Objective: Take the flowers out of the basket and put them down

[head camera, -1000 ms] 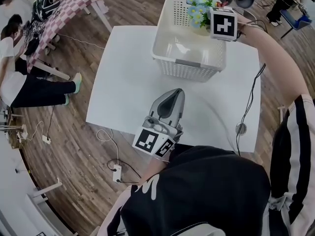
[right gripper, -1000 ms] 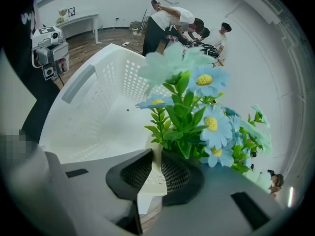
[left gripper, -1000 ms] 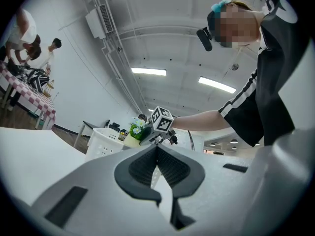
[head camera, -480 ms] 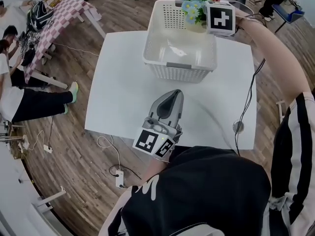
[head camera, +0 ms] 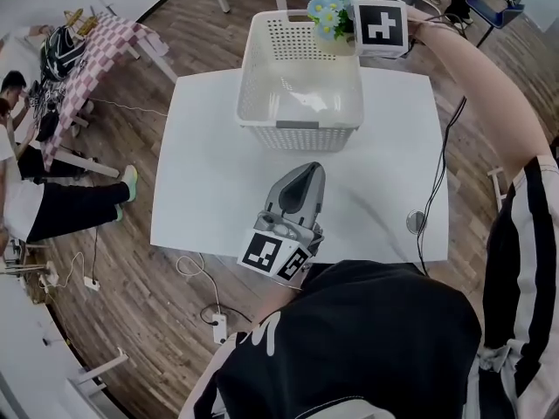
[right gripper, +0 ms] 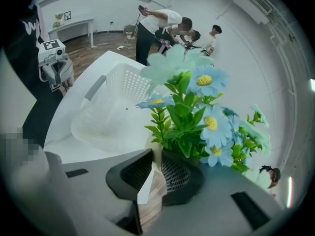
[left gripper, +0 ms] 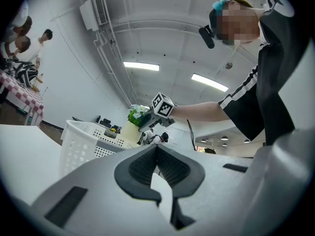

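Your right tongs (right gripper: 156,173) are clamped on the rim of the cream pot (right gripper: 155,151). The blue artificial flowers (right gripper: 199,109) stand just past the jaw tips, and the white basket (right gripper: 120,90) sits below and to their left. Left tongs (left gripper: 157,156) are closed on nothing, well short of the basket. Likely light and top-heavy, with soft petals and a stiff, maybe slick pot. Grip the pot, not the stems.
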Tool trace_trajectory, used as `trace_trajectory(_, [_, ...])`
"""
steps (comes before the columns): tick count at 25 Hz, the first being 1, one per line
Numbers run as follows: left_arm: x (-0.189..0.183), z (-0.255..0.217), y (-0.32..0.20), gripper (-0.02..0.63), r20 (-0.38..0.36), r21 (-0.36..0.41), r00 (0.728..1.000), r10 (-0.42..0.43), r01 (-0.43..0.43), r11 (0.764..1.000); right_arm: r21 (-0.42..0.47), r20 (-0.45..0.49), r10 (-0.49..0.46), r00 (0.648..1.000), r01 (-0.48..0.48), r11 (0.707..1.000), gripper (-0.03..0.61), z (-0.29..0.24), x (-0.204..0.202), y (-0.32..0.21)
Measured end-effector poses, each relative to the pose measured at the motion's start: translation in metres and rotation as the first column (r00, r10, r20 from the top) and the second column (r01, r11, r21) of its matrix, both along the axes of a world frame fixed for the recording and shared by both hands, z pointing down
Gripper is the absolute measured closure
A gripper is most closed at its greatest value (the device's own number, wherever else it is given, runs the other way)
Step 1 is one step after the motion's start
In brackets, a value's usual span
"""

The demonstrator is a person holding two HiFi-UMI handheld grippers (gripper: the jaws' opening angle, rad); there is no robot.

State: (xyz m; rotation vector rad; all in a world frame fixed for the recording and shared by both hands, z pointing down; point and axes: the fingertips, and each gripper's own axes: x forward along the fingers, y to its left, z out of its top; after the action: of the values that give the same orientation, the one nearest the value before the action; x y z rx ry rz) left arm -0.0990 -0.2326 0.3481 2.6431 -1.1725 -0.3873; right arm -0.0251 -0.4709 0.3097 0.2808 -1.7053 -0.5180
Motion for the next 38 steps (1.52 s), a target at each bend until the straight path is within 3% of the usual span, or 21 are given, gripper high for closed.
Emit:
trace_trajectory(31, [0.087, 0.001, 0.006, 0.609, 0.044, 0.005, 0.998, 0.053, -0.053, 0.999, -0.011, 0.035, 0.04, 0.999, -0.04, 0.999, 0.509, -0.009, 0.097, 0.02])
trace_trajectory(38, [0.108, 0.005, 0.01, 0.609, 0.051, -0.005, 0.998, 0.045, -0.045, 0.999, 0.003, 0.052, 0.008, 0.999, -0.008, 1.0, 0.509, -0.001, 0.114, 0.022])
